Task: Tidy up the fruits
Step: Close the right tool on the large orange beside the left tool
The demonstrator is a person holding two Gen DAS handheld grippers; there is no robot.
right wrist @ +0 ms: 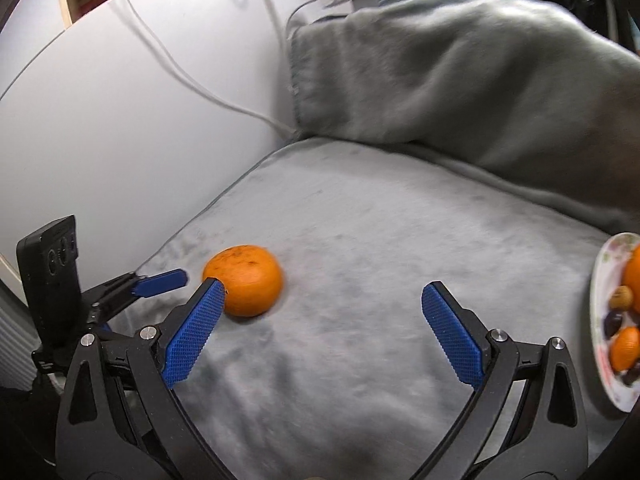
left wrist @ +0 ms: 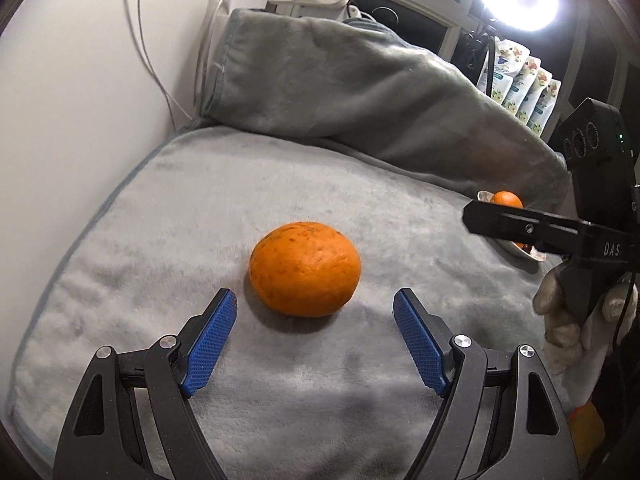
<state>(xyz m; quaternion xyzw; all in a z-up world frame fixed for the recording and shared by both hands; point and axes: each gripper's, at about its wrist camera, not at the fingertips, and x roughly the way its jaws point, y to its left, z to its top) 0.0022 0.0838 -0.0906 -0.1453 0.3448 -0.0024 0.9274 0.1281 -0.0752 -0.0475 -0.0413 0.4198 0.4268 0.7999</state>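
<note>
The orange [left wrist: 305,269] is sat on the grey blanket [left wrist: 160,208], dead ahead of the left gripper [left wrist: 315,300], whose jaws are spread wide with nothing held. The right gripper [right wrist: 322,296] is open too, but further off. The plate [right wrist: 604,280] lies well off right, with plenty of bare blanket between.

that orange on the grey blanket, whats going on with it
A person holds a pair of tongs in each hand, sorting fruit. The left tongs are open just short of the loose orange on the grey blanket, not touching it. The right tongs are open and empty. A plate off to the right already holds other fruit.
</note>
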